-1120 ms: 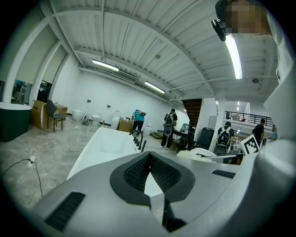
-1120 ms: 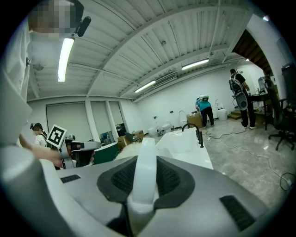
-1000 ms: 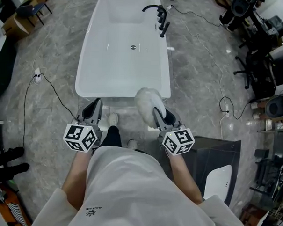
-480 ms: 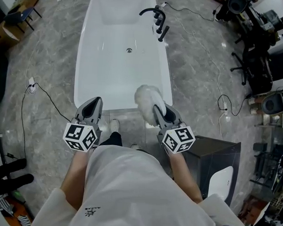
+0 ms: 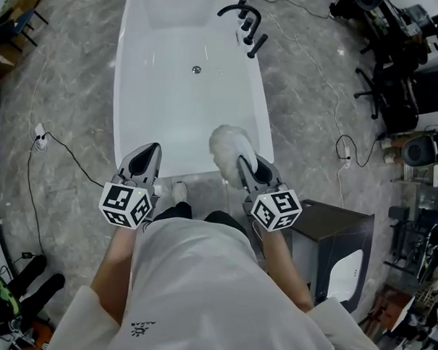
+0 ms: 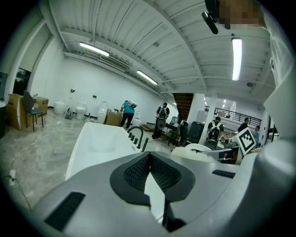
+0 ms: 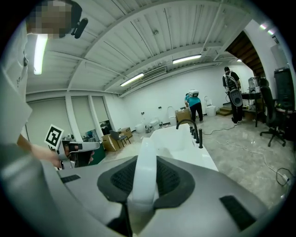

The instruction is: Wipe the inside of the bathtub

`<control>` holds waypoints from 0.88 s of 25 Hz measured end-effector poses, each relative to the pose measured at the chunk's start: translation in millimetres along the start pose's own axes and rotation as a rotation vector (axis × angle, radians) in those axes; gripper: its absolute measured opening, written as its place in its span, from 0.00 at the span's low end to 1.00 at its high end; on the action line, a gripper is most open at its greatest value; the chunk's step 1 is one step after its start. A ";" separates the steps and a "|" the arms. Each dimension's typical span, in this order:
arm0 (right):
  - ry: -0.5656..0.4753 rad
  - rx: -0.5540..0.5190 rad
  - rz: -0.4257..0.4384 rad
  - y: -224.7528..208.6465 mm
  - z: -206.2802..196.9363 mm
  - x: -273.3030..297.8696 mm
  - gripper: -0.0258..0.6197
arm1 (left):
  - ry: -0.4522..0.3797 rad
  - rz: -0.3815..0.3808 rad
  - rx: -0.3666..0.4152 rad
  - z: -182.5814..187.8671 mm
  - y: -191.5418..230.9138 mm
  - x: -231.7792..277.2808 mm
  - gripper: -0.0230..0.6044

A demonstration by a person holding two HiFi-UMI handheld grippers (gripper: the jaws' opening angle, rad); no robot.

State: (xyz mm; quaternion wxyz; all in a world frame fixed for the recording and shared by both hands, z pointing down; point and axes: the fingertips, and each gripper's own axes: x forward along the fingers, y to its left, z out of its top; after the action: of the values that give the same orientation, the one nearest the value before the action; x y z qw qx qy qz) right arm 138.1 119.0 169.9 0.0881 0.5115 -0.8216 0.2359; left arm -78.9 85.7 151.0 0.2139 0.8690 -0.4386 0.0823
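- Head view: the white bathtub [image 5: 186, 97] runs away from the person. Its near end lies just beyond the left gripper [image 5: 149, 152] and the right gripper [image 5: 245, 166]. The drain [image 5: 197, 69] sits midway along, and the black tap [image 5: 244, 19] is on the far right rim.
- Over the last second the tub has slid nearer in this view. Its near rim lay clearly beyond the gripper tips a second ago and now sits level with them. I judge that the person has stepped up to the tub.
- The right gripper carries a fluffy white duster [image 5: 230, 146]. A second ago its head straddled the near rim. Now it hangs over the near right corner of the basin. I cannot tell whether it touches the surface.
- Right gripper view: the jaws pinch the duster's flat white handle [image 7: 144, 166], which rises between the pads and hides the fluffy head. The tub stretches away beyond it.
- Left gripper view: the jaws are pressed together at the tips with nothing between them. Only the white of the tub shows through the slot below the tips. In the head view this gripper hovers by the tub's near left corner.
- For the task, the approach looks about finished and no wiping has begun. The likely next move is to lower the duster onto the inside of the near wall and sweep toward the drain. The tap on the right rim is the thing to steer clear of.
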 end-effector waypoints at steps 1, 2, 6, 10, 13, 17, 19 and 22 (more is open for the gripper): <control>0.005 0.007 -0.006 -1.3 0.4 4.7 0.19 | 0.004 -0.010 -0.002 0.5 3.1 3.3 0.06; 0.009 0.010 -0.013 -3.5 1.4 9.3 0.19 | 0.007 -0.019 -0.004 0.9 6.0 7.6 0.06; 0.023 0.011 -0.042 -18.3 5.9 22.7 0.19 | 0.031 -0.042 0.004 -0.8 14.8 26.8 0.06; 0.058 0.020 -0.064 -34.2 0.4 29.5 0.19 | 0.050 -0.050 -0.009 -8.5 20.9 39.8 0.06; 0.090 0.016 -0.065 -45.7 -9.1 38.1 0.19 | 0.067 -0.069 -0.022 -19.5 21.4 50.0 0.06; 0.123 0.019 -0.057 -68.0 -22.6 48.9 0.19 | 0.096 -0.073 -0.029 -35.9 16.0 70.5 0.06; 0.145 0.016 -0.047 -80.0 -32.5 57.3 0.19 | 0.113 -0.058 -0.033 -47.0 15.9 83.9 0.06; 0.187 0.003 -0.036 -98.5 -49.5 67.0 0.19 | 0.142 -0.034 -0.059 -66.1 13.1 105.2 0.06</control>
State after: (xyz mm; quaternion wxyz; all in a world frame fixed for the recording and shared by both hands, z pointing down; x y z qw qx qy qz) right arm 189.3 53.1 268.3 0.1677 0.5020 -0.8001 0.2824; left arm -23.1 31.7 248.9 0.2713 0.8616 -0.4098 0.1270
